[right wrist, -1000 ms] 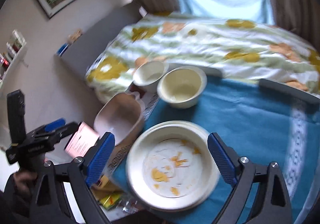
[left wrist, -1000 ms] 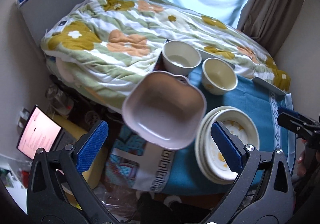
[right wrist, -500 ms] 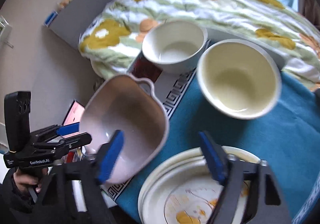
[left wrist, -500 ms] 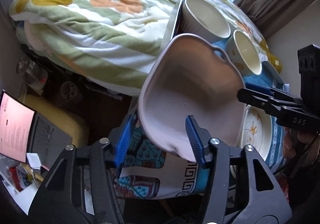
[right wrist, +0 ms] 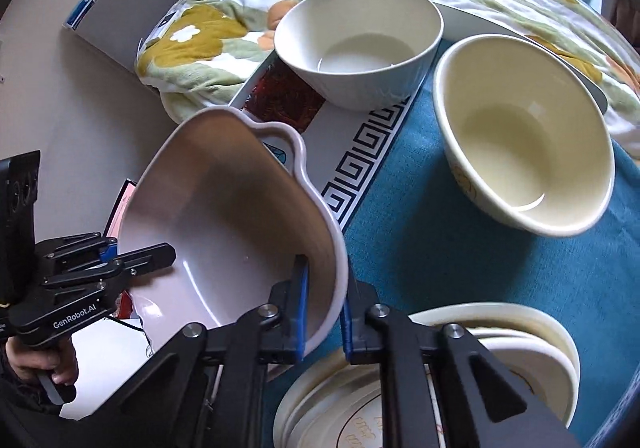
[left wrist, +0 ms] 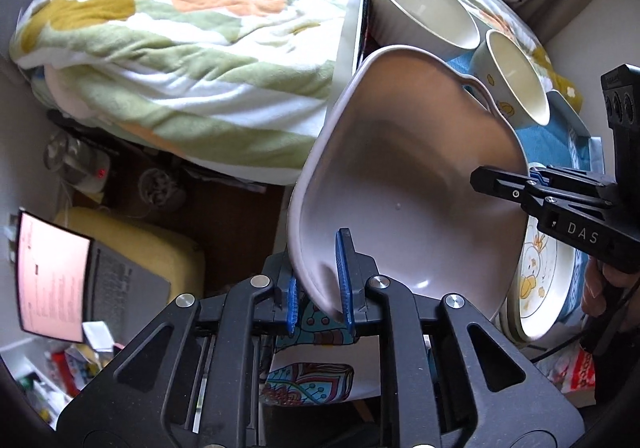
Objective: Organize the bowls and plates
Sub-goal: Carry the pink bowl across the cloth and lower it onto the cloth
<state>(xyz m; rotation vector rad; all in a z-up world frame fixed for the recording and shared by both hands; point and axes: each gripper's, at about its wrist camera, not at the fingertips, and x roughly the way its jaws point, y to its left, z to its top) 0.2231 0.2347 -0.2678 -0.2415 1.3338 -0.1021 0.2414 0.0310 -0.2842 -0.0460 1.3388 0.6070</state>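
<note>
Gripping the pink bowl [left wrist: 408, 183] at opposite rims, the left tongs [left wrist: 320, 296] and right tongs [right wrist: 324, 324] are both clenched on its wall, one pad inside and one outside. The bowl sits tilted at the bench edge, just beside the stacked plates [right wrist: 500, 332]; the white bowl [right wrist: 360, 35] and cream bowl [right wrist: 524, 131] stand beyond it. This looks like the pick-up step; next, both hands should lift together, keeping it level. A teal cloth [right wrist: 460, 248] covers the bench, with a flowered quilt [left wrist: 192, 47] on the bed behind.
</note>
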